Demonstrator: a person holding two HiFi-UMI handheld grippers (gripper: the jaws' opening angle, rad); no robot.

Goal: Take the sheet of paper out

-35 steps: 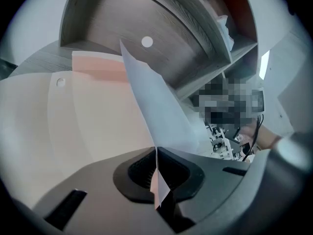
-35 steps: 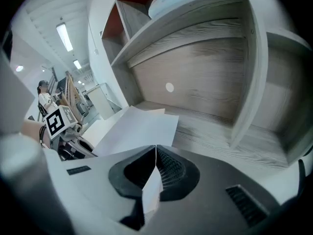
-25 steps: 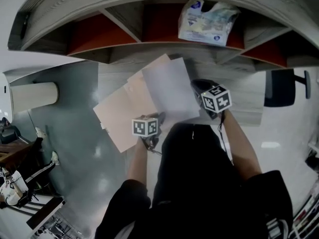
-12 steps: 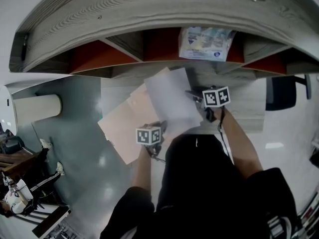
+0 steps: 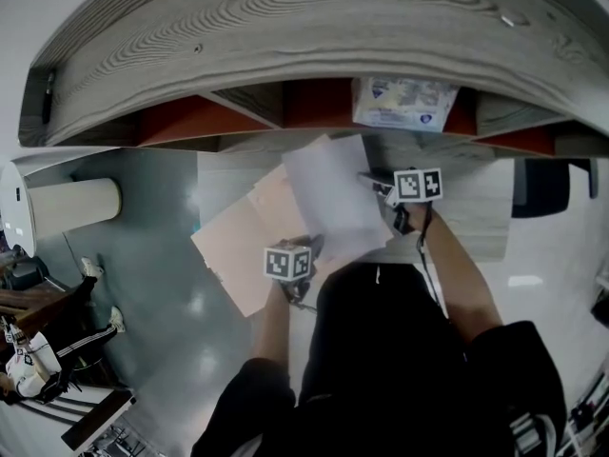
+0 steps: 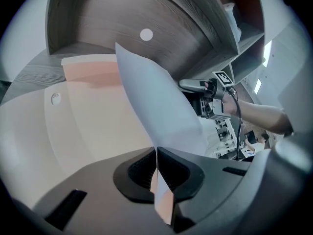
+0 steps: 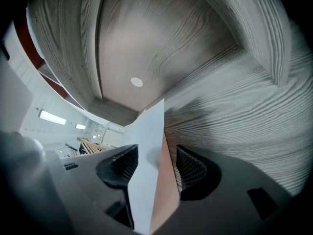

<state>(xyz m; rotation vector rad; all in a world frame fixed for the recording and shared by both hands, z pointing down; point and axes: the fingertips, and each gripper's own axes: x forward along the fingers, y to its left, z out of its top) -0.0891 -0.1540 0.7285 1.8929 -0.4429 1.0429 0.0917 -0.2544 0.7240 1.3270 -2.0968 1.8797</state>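
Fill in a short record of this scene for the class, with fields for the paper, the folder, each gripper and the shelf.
Sheet of paper: white, raised off the open folder
Folder: pink, lying open on the wooden desk
Left gripper: shut on the sheet's lower edge
Right gripper: jaws have just been opening; now apart, sheet between them, not pressed
Shelf: above the desk, a plastic packet in one compartment
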